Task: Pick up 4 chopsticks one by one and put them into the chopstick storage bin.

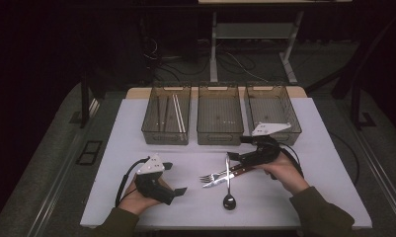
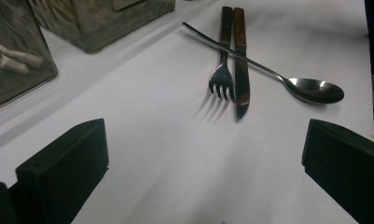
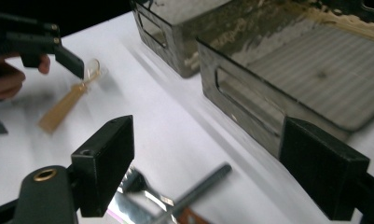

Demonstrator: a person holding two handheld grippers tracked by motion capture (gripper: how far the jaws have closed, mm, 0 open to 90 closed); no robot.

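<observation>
- So, cutlery is being sorted into bins, and the right gripper (image 1: 233,157) is brought down over the pile with its jaws spread wide and nothing pinched between them.
- Fork (image 1: 209,176), knife (image 1: 220,178) and spoon (image 1: 228,183) are lying mid-table, in front of the middle bin (image 1: 219,138); the spoon is laid across the other two, so they are touching.
- Left gripper (image 1: 178,180) is held off to the left, well apart from the pile, jaws also wide open and empty.
- White sticks (image 1: 176,112) are already sitting in the left bin (image 1: 166,137); the right bin (image 1: 294,129) looks empty.
- For a clean pick, the spoon should probably be taken first, since it's on top.
- The handle is best straddled at a spot clear of the fork and knife, so only one piece gets clamped.
- Jaws should be lowered right to the table before being closed, as flat metal slips easily.
- Lifting straight up is advised, so the fork and knife aren't dragged along.
</observation>
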